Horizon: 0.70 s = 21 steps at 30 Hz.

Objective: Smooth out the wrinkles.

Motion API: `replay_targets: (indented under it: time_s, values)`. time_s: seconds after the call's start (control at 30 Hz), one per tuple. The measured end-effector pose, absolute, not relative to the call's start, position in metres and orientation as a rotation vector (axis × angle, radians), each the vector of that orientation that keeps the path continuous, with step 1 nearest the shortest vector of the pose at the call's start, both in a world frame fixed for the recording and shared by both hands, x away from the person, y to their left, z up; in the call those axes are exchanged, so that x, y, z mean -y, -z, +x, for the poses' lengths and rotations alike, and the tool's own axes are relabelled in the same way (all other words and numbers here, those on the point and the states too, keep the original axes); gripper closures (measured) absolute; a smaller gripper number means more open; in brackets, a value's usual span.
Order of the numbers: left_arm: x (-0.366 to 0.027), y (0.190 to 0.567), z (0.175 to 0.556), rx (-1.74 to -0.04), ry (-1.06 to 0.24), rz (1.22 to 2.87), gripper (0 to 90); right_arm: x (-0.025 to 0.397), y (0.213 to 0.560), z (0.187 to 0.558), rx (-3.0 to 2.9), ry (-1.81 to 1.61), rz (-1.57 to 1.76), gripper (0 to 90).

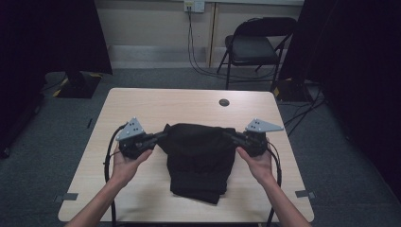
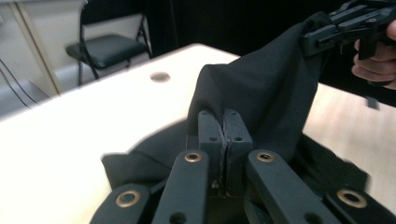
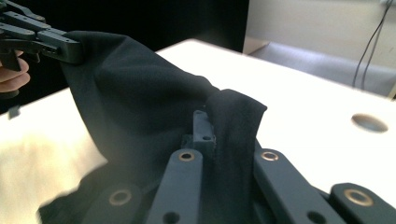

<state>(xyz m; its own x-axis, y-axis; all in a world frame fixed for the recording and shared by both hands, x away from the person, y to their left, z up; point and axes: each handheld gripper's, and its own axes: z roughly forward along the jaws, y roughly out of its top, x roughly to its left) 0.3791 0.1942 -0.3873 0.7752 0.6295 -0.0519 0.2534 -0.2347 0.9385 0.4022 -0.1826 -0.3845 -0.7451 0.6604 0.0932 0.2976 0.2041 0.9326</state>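
Observation:
A black garment [image 1: 198, 156] lies folded on the light wooden table [image 1: 142, 104], its far edge lifted and stretched between my two grippers. My left gripper [image 1: 160, 136] pinches the cloth's left corner; in the left gripper view its jaws press together on the black garment [image 2: 252, 93] at my left gripper [image 2: 224, 128]. My right gripper [image 1: 231, 135] holds the right corner; in the right gripper view the black garment [image 3: 140, 93] drapes over the jaws of my right gripper [image 3: 208, 126], hiding one of them. Each view shows the other gripper farther off, clamped on the cloth.
A round cable hole [image 1: 224, 102] sits near the table's far edge. A black folding chair [image 1: 253, 45] stands beyond the table on the grey carpet, with cables running from a wall socket [image 1: 194, 5]. Dark curtains flank both sides.

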Motion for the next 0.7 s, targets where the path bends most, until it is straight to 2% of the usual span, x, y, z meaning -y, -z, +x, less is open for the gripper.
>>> replay_targets:
  time_s: [0.1, 0.3, 0.37, 0.4, 0.47, 0.57, 0.7]
  values:
    - [-0.191, 0.406, 0.369, -0.689, -0.369, 1.862, 88.8, 0.187, 0.407, 0.386, -2.202, -1.549, 0.927, 84.5]
    - [-0.187, 0.414, 0.353, -0.653, -0.335, 1.921, 88.7, 0.189, 0.425, 0.362, -2.272, -1.508, 0.938, 81.2]
    - [-0.188, 0.417, 0.348, -0.642, -0.341, 1.917, 88.5, 0.192, 0.428, 0.354, -2.285, -1.484, 0.927, 76.9]
    - [-0.187, 0.419, 0.346, -0.632, -0.335, 1.923, 88.5, 0.193, 0.430, 0.351, -2.295, -1.483, 0.935, 71.8]
    - [-0.184, 0.422, 0.343, -0.612, -0.315, 1.941, 87.5, 0.194, 0.435, 0.343, -2.329, -1.459, 0.927, 71.7]
    - [-0.182, 0.417, 0.341, -0.581, -0.290, 1.928, 83.2, 0.196, 0.438, 0.335, -2.354, -1.452, 0.919, 64.9]
    - [-0.181, 0.411, 0.343, -0.556, -0.283, 1.915, 78.9, 0.197, 0.434, 0.330, -2.350, -1.462, 0.926, 47.5]
